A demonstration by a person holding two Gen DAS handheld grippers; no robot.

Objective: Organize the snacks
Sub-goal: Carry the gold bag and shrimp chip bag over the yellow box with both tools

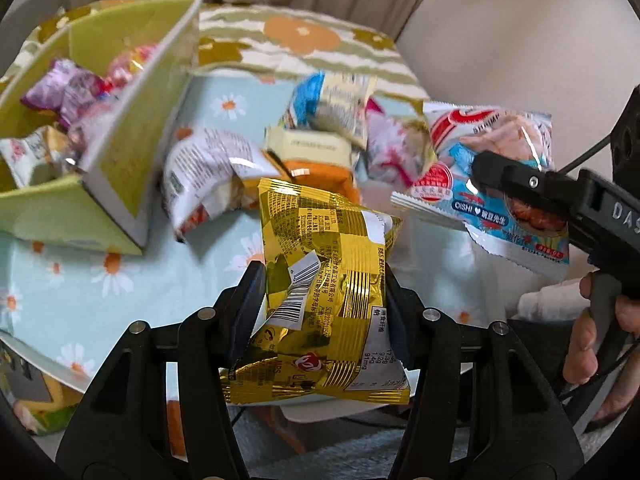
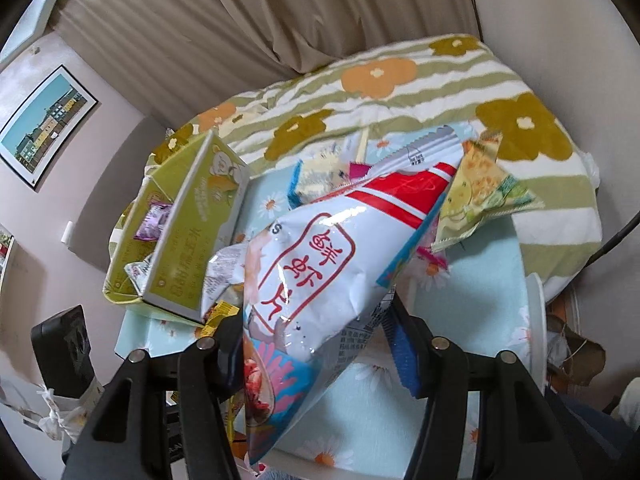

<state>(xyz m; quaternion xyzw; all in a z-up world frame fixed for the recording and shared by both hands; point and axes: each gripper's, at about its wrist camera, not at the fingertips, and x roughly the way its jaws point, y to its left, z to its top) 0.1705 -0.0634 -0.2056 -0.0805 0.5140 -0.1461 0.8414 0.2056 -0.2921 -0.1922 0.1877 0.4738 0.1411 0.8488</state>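
Observation:
My left gripper (image 1: 325, 308) is shut on a crinkled gold snack packet (image 1: 328, 280), held above the table's near edge. My right gripper (image 2: 316, 344) is shut on a white, red and blue prawn-cracker bag (image 2: 316, 256), lifted clear of the pile. In the left wrist view that same prawn-cracker bag (image 1: 500, 184) hangs at the right in the right gripper (image 1: 516, 188), with a hand (image 1: 592, 340) on its handle. A green cardboard box (image 1: 120, 184) with small wrapped snacks inside sits at the left. The green box (image 2: 180, 240) shows left of the bag in the right wrist view.
A heap of loose snack packets (image 1: 304, 140) lies mid-table on the daisy-print cloth (image 1: 80, 288). A yellow-green triangular packet (image 2: 480, 196) lies right of the lifted bag. A flowered striped blanket (image 2: 400, 92) lies behind the table. A curtain (image 2: 280, 12) hangs at the back.

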